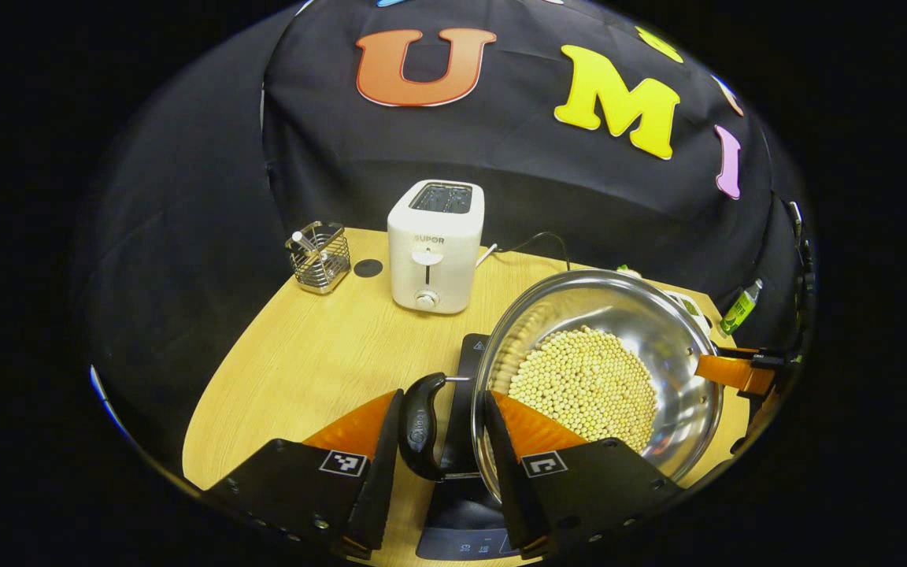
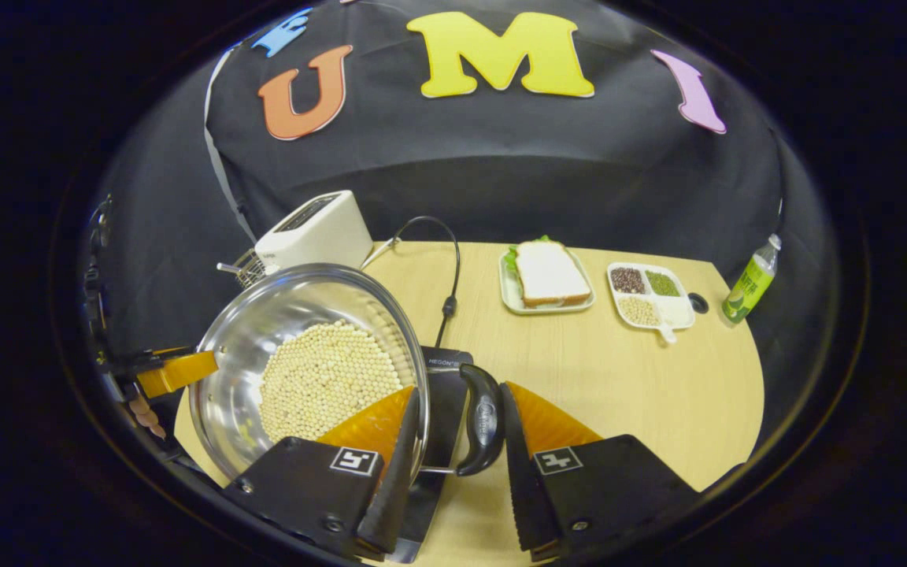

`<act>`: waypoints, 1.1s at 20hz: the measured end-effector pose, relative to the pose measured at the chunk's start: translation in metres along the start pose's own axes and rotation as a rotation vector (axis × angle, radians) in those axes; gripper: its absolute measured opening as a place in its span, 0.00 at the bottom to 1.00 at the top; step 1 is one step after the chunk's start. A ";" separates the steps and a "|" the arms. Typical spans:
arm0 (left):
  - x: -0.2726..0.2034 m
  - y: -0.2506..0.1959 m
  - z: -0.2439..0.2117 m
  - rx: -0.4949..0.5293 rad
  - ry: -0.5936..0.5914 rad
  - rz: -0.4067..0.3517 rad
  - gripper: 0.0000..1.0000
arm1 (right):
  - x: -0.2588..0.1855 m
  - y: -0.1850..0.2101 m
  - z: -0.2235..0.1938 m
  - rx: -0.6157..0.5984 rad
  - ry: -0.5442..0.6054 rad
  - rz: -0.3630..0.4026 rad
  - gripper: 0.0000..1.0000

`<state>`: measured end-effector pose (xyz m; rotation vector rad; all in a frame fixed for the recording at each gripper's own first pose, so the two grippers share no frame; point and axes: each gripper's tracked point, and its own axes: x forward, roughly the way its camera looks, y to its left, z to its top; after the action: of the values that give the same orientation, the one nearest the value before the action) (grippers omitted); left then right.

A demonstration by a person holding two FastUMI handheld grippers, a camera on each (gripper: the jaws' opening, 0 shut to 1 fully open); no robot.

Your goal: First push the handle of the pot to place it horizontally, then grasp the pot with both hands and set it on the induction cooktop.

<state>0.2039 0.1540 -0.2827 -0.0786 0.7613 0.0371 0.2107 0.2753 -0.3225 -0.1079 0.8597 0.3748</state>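
Observation:
A steel pot (image 1: 642, 315) with pale round beans (image 1: 587, 386) in it is over the black induction cooktop (image 1: 461, 520); I cannot tell if it rests on it. My left gripper (image 1: 444, 398) is shut on the pot, one finger against the black side handle (image 1: 422, 425), the other at the rim. In the right gripper view my right gripper (image 2: 460, 390) holds the pot (image 2: 264, 323) the same way at the opposite handle (image 2: 481, 429), above the cooktop (image 2: 442, 366). Each view shows the other gripper at the pot's far side (image 1: 737, 370) (image 2: 178, 370).
A white toaster (image 1: 434, 244) and a wire holder (image 1: 320, 256) stand at the back of the wooden table (image 1: 296, 362). A sandwich plate (image 2: 548, 276), a sectioned dish (image 2: 650, 295), a green bottle (image 2: 749, 279) and a black cable (image 2: 449, 268) lie to the right.

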 end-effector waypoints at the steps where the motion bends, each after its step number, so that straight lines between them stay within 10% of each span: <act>1: 0.000 -0.003 -0.006 0.000 0.006 -0.002 0.56 | 0.003 -0.001 -0.002 -0.002 -0.001 -0.004 0.58; 15: 0.011 0.001 -0.020 0.039 -0.025 -0.021 0.56 | 0.022 -0.002 -0.017 0.027 -0.062 0.028 0.59; 22: 0.008 0.008 -0.007 0.052 -0.115 -0.020 0.72 | 0.020 -0.002 -0.015 0.078 -0.141 0.055 0.63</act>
<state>0.2043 0.1613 -0.2942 -0.0339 0.6458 0.0030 0.2128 0.2750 -0.3470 0.0147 0.7382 0.3952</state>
